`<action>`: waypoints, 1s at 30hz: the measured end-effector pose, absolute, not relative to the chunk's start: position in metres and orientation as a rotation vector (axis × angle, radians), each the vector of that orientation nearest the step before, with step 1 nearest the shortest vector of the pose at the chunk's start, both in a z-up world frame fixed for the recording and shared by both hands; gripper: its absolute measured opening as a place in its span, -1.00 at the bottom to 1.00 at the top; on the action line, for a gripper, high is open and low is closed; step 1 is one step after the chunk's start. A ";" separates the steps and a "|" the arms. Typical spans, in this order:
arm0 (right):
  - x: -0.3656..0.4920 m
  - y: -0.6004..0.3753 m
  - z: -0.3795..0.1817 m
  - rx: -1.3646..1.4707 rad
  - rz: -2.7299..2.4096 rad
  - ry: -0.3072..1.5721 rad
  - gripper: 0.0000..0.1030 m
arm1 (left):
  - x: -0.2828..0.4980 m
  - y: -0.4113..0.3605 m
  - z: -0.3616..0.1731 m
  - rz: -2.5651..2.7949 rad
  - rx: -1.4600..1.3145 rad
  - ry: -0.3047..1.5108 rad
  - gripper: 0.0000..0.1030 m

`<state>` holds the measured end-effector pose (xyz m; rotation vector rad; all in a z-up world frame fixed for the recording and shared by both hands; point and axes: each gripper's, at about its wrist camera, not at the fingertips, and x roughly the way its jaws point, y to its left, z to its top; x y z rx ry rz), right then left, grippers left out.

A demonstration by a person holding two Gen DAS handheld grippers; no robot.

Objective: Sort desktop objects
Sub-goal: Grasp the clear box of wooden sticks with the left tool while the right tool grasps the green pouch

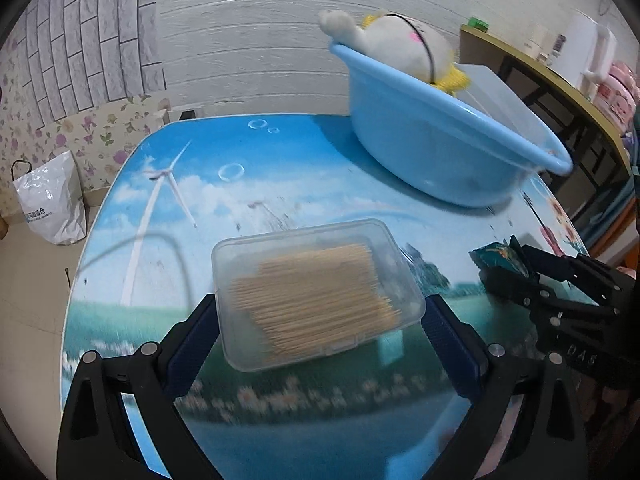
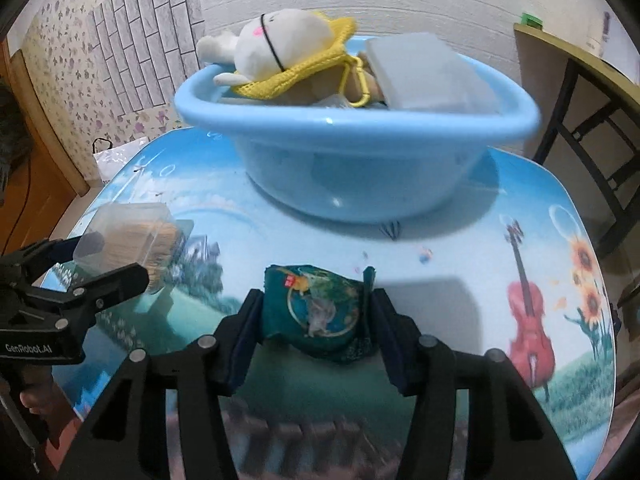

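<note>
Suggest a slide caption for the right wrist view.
Right gripper clamps a green snack packet before a blue basin.

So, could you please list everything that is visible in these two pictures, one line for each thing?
Toothpick box: one, clear with tan sticks, between the left fingers, over the table.
Packet: one, green, between the right fingers.
Basin: one, light blue, on the far part of the table.
Plush rabbit: one, white with yellow hat, lying in the basin.
White box: one, in the basin, right side.
Table: one, sky and violin print.
Bag: one, white, on the floor at left.
Desk: one, wood top, behind right.
Left gripper: black, blue pads, shut on the toothpick box.
Right gripper: black, shut on the packet.
</note>
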<state>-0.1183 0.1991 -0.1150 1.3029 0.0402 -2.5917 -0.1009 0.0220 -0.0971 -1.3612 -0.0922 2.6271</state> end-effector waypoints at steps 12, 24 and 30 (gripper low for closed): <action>-0.077 0.231 -0.107 1.300 -2.649 0.023 0.02 | -0.064 0.026 -0.094 2.639 -1.362 -0.067 0.91; -0.064 0.239 -0.102 1.259 -2.729 0.091 0.02 | -0.044 0.026 -0.091 2.678 -1.387 -0.042 0.91; -0.065 0.246 -0.108 1.291 -2.752 0.085 0.10 | -0.044 0.029 -0.091 2.710 -1.430 -0.079 0.91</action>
